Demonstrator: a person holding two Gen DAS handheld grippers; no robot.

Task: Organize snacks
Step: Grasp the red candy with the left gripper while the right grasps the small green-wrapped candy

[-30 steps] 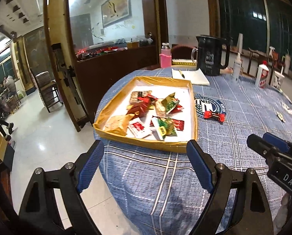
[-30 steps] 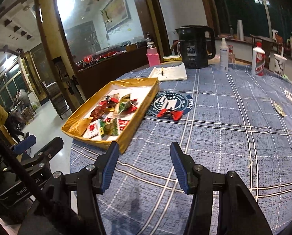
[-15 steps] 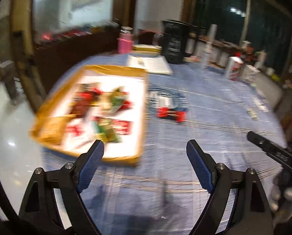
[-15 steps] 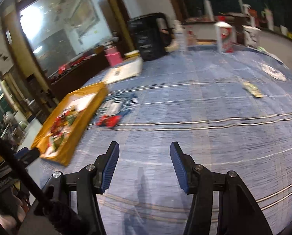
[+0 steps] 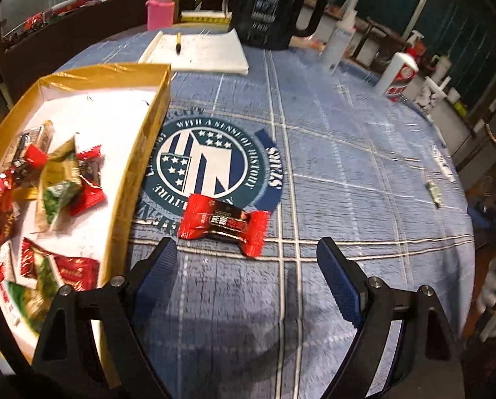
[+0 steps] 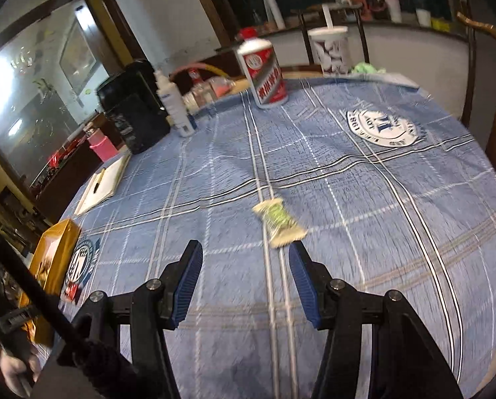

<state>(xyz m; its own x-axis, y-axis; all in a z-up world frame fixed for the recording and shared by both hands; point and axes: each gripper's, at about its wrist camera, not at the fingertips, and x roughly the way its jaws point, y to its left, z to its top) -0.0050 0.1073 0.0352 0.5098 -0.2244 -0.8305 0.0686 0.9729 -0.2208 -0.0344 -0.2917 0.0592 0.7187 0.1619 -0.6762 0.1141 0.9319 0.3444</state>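
A red and black wrapped snack (image 5: 223, 222) lies on the blue checked tablecloth, on the edge of a round printed emblem (image 5: 211, 166). My left gripper (image 5: 244, 266) is open just in front of it, jaws wide, empty. A gold-rimmed tray (image 5: 148, 126) with several wrapped snacks (image 5: 65, 179) sits to its left. In the right wrist view a pale green wrapped snack (image 6: 278, 222) lies on the cloth just beyond my right gripper (image 6: 246, 266), which is open and empty. The tray (image 6: 53, 249) and the red snack (image 6: 71, 291) show at far left there.
A black kettle (image 5: 274, 3), a white notepad with a pen (image 5: 198, 53), a pink bottle (image 5: 160, 8), a white spray bottle (image 6: 174, 103), a red-and-white bottle (image 6: 264, 73) and a cup (image 6: 329, 50) stand at the far side. A chair (image 6: 493, 76) is on the right.
Both grippers have moved forward over the table. The left one has come close to the red snack. The right one has swung right toward the pale green snack. Both jaws stay open.
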